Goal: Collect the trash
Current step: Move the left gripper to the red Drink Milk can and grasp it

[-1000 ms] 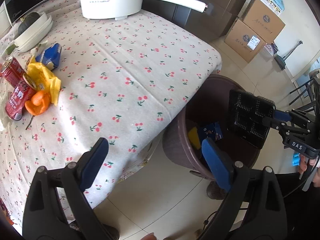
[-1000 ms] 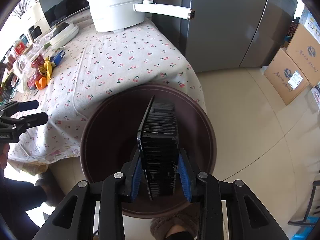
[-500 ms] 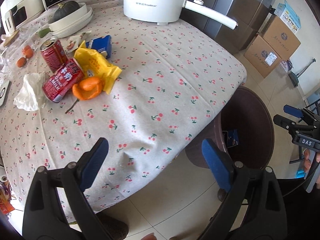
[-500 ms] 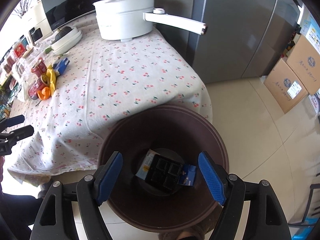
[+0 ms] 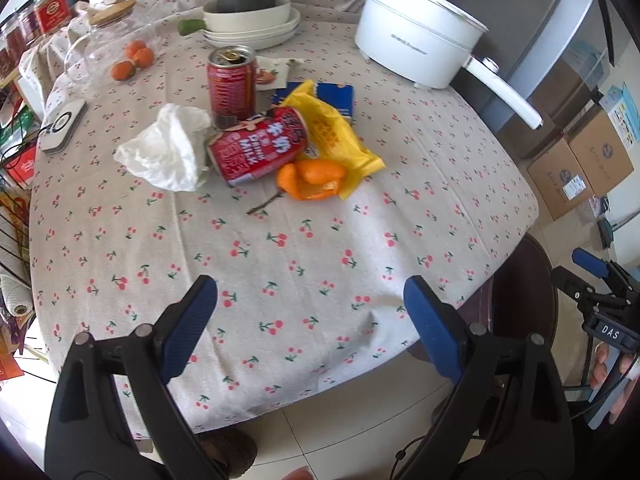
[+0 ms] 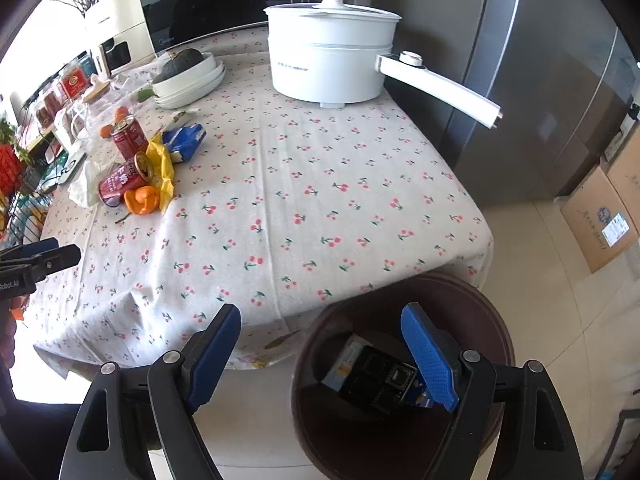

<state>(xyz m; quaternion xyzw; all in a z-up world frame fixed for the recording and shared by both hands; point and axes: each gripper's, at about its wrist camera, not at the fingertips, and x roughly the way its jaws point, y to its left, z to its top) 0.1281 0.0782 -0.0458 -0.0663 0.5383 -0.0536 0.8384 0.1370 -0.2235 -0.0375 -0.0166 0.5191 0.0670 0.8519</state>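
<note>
Our left gripper [image 5: 310, 316] hangs over the near edge of the cherry-print tablecloth [image 5: 280, 248] with its jaws spread wide and nothing between them. Well beyond the jaws and a little to their left lies the trash cluster: a tipped red can [image 5: 258, 144] touching a crumpled white tissue [image 5: 168, 148] on its left, an orange peel [image 5: 312, 178] just in front of it, a yellow wrapper [image 5: 340, 136] on its right and a blue carton [image 5: 338, 98] behind that, with an upright red can [image 5: 232, 82] just behind the tipped one. Our right gripper [image 6: 320, 354] has its jaws opening, wide apart, and nothing is pinched between them. Its right jaw stands over the brown bin [image 6: 472, 304], which sits on the floor against the table's corner. Down inside the bin, beside that right jaw, a black tray [image 6: 376, 380] rests on other packaging. Far beyond both pairs of jaws stands a white pot [image 6: 328, 64].
</note>
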